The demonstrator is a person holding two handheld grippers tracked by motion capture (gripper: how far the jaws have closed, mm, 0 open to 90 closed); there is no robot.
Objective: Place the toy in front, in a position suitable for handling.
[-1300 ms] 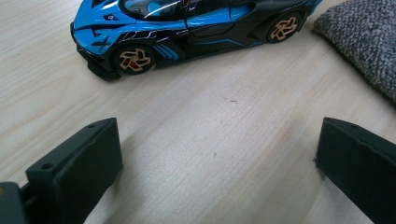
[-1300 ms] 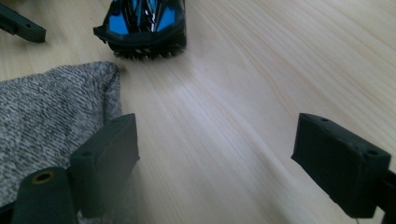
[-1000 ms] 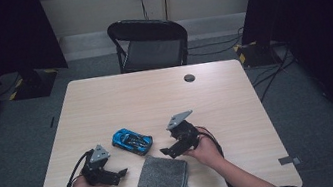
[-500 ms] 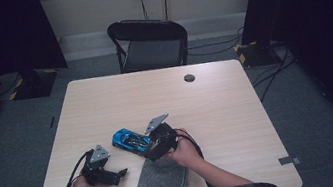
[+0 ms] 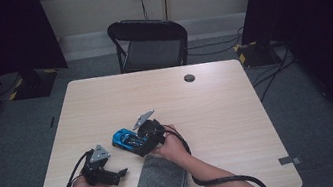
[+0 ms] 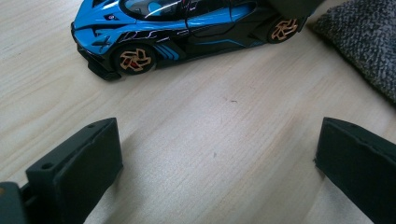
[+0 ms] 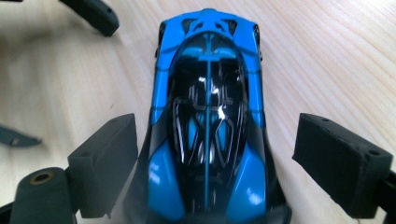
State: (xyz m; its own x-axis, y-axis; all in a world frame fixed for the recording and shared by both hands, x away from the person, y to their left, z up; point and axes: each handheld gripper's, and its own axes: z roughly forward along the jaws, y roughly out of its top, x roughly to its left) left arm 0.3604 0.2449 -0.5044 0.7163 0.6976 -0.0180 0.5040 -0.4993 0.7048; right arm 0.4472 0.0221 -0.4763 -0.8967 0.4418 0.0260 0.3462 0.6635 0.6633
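Right gripper view: right gripper (image 7: 205,154), jaws wide, straddles toy car (image 7: 208,116) for grasping; left gripper (image 5: 116,174), wide, idles at 7 o'clock.

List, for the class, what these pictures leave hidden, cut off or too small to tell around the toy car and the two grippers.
- Car: right gripper view, tail blurred and cut by the bottom edge.
- Car's roof: left gripper view, cut by the top edge.
- Right gripper: high view, jaws too small to tell whether they touch the car.
- Cloth: left gripper view, cut by the right edge.
- Small dark disc: high view, too small to identify.
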